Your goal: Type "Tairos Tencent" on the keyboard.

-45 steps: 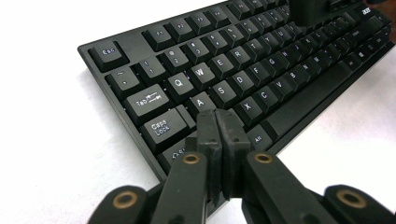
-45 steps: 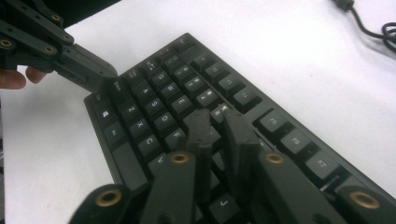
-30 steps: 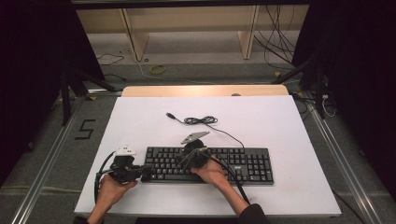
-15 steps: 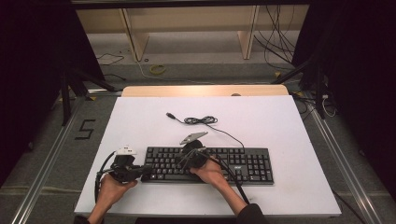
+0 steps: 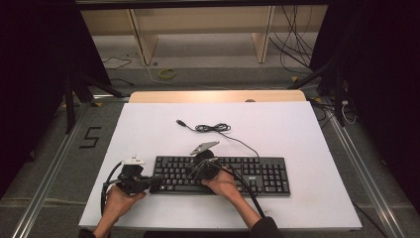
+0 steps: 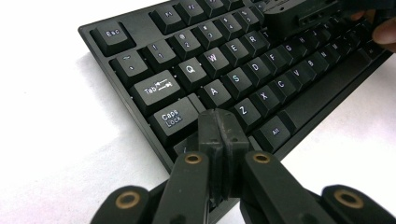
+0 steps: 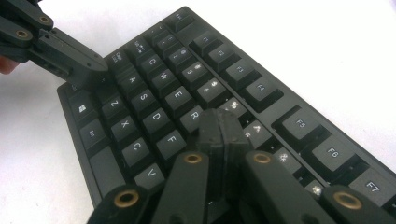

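While both tools press their tips onto it, the keyboard lies flat near the front edge of the white table, its cable running off toward the back. The left tool has its jaws closed together with nothing between them, tips down on the keys at the keyboard's left end, below Caps Lock. The right tool is likewise closed and empty, resting on the keys near R and F. Judging by its look, the keyboard is a stiff, fairly light plastic slab that should slide easily on the smooth table. Its keys give under pressure, so the firm outer frame at either end seems the safer place to grip or push it.
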`<state>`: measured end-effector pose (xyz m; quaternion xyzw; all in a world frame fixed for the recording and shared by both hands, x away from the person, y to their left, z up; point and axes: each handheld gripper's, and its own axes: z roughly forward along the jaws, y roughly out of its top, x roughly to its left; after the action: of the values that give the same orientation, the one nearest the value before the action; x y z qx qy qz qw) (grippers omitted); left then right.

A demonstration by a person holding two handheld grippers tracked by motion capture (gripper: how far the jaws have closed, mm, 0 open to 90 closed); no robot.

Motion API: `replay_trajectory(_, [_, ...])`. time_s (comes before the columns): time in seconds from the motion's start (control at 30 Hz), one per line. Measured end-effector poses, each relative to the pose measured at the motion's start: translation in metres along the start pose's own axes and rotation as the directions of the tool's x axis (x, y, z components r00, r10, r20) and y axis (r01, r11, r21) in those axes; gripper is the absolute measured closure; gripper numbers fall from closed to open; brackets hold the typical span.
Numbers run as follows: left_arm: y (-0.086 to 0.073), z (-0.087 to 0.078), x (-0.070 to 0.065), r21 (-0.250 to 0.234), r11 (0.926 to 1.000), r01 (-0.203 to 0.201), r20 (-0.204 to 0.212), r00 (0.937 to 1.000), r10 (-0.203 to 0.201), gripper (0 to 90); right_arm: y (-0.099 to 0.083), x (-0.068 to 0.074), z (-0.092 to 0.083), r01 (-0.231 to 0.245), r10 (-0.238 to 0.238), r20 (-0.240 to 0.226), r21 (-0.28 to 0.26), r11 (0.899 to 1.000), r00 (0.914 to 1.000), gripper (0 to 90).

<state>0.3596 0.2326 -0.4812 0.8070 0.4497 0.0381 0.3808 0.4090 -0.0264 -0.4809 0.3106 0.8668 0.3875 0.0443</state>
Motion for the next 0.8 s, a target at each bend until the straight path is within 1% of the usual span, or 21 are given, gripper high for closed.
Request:
replay_trajectory(0.13, [0.000, 0.000, 0.000, 0.000, 1.0000, 0.001, -0.002, 1.0000, -0.001, 89.1, 0.000, 0.001, 0.000, -0.004, 0.004, 0.001, 0.002, 1.000, 1.0000, 90.0])
replay_trajectory(0.2, [0.001, 0.000, 0.000, -0.003, 1.0000, 0.003, -0.001, 1.0000, -0.003, 89.0, 0.000, 0.000, -0.001, -0.010, 0.010, -0.007, -0.003, 1.000, 0.9999, 90.0])
replay_trajectory(0.27, [0.001, -0.002, 0.000, -0.020, 0.9998, 0.008, -0.004, 1.0000, -0.008, 88.8, 0.000, 0.001, -0.002, -0.021, 0.021, -0.016, -0.012, 1.000, 0.9996, 87.1])
replay_trajectory(0.3, [0.002, -0.003, 0.000, -0.028, 0.9996, 0.008, 0.001, 1.0000, -0.008, 87.2, 0.000, 0.002, -0.004, -0.027, 0.027, -0.018, -0.019, 0.999, 0.9995, 85.7])
replay_trajectory(0.37, [0.002, -0.005, 0.001, -0.037, 0.9993, 0.009, 0.000, 1.0000, -0.009, 86.7, 0.001, 0.003, -0.007, -0.021, 0.020, -0.022, -0.034, 0.999, 0.9996, 84.8])
replay_trajectory(0.4, [0.002, -0.005, 0.001, -0.044, 0.9989, 0.018, 0.006, 0.9998, -0.018, 86.1, 0.001, 0.004, -0.007, -0.017, 0.016, -0.023, -0.037, 0.999, 0.9996, 84.1])
replay_trajectory(0.47, [0.003, -0.006, 0.001, -0.052, 0.9984, 0.020, 0.014, 0.9997, -0.020, 84.7, 0.002, 0.004, -0.009, -0.017, 0.016, -0.023, -0.042, 0.999, 0.9996, 82.5])
replay_trajectory(0.6, [0.004, -0.008, -0.002, -0.072, 0.9973, 0.015, 0.026, 0.9996, -0.013, 82.8, 0.003, 0.003, -0.013, -0.029, 0.028, -0.023, -0.054, 0.998, 0.9994, 80.2])
replay_trajectory(0.67, [0.004, -0.008, -0.003, -0.072, 0.9974, 0.009, 0.029, 0.9995, -0.007, 82.1, 0.003, 0.001, -0.016, -0.030, 0.028, -0.025, -0.067, 0.997, 0.9993, 78.8])
replay_trajectory(0.8, [0.005, -0.009, -0.003, -0.086, 0.9963, 0.012, 0.034, 0.9994, -0.009, 79.3, 0.004, -0.002, -0.023, -0.042, 0.040, -0.032, -0.080, 0.996, 0.9987, 76.3])
